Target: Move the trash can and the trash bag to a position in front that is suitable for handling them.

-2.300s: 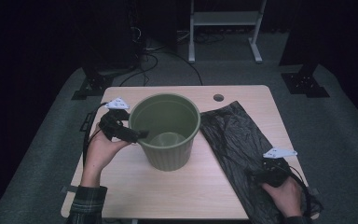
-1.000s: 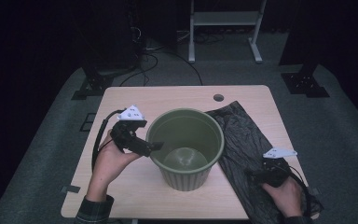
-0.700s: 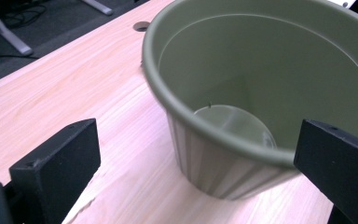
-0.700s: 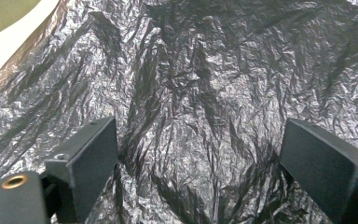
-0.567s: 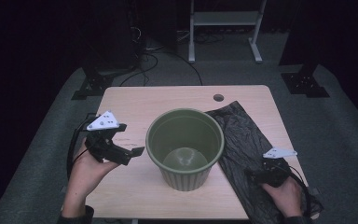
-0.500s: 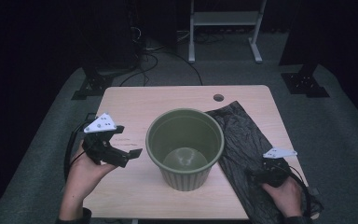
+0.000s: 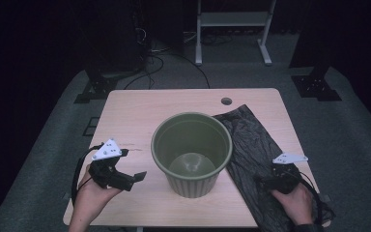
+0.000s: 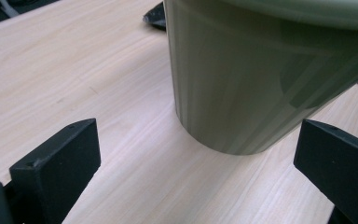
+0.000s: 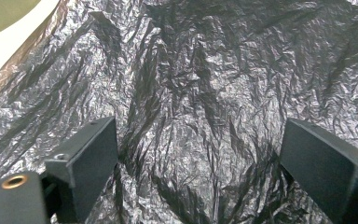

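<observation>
An empty olive-green bin (image 7: 192, 152) stands upright in the middle of the wooden table (image 7: 140, 113); its ribbed side (image 8: 256, 84) looms close in the left gripper view. A crumpled black plastic bag (image 7: 256, 145) lies flat on the table's right side, its edge under or against the bin. My left gripper (image 7: 134, 180) hovers at the front left, open, a short way from the bin's wall and holding nothing. My right gripper (image 7: 262, 181) rests low over the bag (image 9: 200, 93) near the front right edge, jaws spread wide with only bag between them.
A round cable hole (image 7: 226, 101) sits near the table's far edge. Beyond the table are a white metal stand (image 7: 232, 29), black floor bases (image 7: 316, 87) and cables (image 7: 149, 53) on grey carpet. Bare tabletop stretches across the back left.
My left gripper let go of the bin's rim after sliding the bin rightward against the bag, then drew back toward the front left. The right gripper stayed put.
</observation>
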